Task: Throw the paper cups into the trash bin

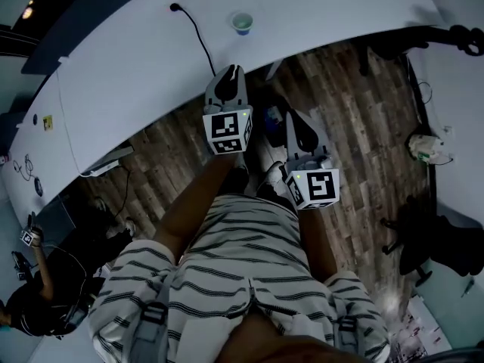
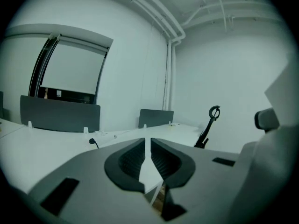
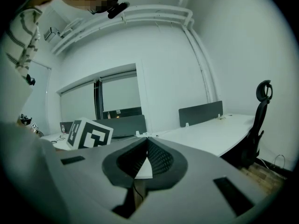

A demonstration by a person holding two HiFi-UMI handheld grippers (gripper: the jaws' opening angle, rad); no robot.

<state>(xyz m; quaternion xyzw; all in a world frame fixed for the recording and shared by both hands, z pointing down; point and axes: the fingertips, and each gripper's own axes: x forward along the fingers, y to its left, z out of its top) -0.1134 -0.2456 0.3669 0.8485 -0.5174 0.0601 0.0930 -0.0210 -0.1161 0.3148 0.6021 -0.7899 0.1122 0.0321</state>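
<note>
Showing the small white paper cup (image 1: 242, 23) upright on the curved white desk (image 1: 136, 59), near its front edge, straight ahead of the closed, empty left gripper (image 1: 231, 69), nearer than the closed, empty right gripper (image 1: 291, 116).

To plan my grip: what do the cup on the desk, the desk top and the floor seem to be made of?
Cup: probably paper, with a pale rim and a bluish inside; it is too small to be sure.
Desk top: smooth and white, likely laminate; the surface is even, with no grain.
Floor: wood or wood-look planks; brown, with visible plank seams and grain.
</note>
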